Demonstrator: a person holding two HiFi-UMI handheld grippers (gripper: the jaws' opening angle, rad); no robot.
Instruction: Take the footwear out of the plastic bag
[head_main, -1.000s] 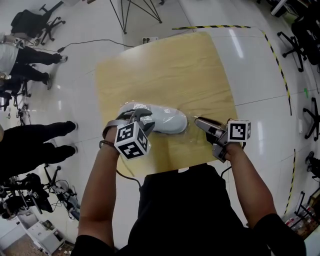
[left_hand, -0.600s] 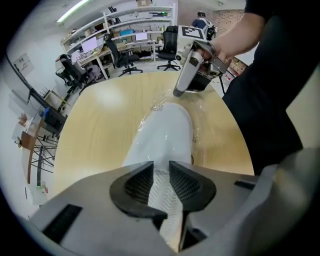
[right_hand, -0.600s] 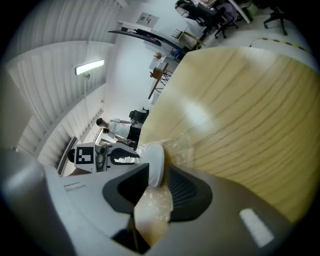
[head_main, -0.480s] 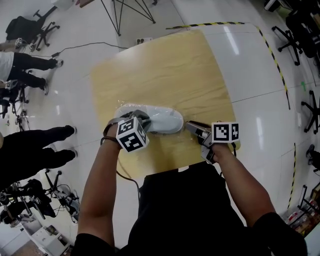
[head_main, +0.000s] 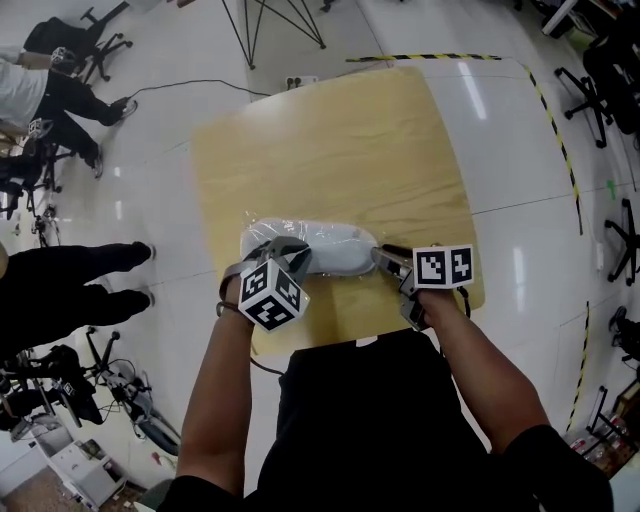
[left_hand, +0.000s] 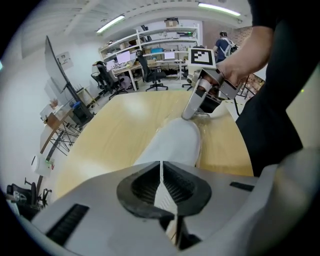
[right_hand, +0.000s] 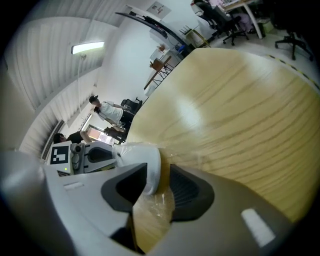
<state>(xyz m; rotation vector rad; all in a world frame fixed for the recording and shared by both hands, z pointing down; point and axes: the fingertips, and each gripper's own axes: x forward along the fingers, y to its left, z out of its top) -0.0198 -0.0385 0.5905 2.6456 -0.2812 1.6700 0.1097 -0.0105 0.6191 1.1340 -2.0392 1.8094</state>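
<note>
Jaws on the left gripper have just pinched shut on the plastic bag; the right gripper has jaws just widening, straddling the shoe toe by the table near edge.

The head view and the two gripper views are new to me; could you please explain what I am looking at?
No robot here: a person carries two hand-held two-jaw grippers. The head view comes from a camera on that person's head, looking down at the wooden table; each gripper view comes from a camera riding on that gripper, looking along its jaws. The marker cubes belong to the grippers. On the table lies a white shoe inside a clear plastic bag. The left gripper, at one end, has just been closing and is shut on a thin fold, apparently the bag. The right gripper, at the other end, has just been opening; the shoe's tip and crinkled film sit between its parted jaws.
</note>
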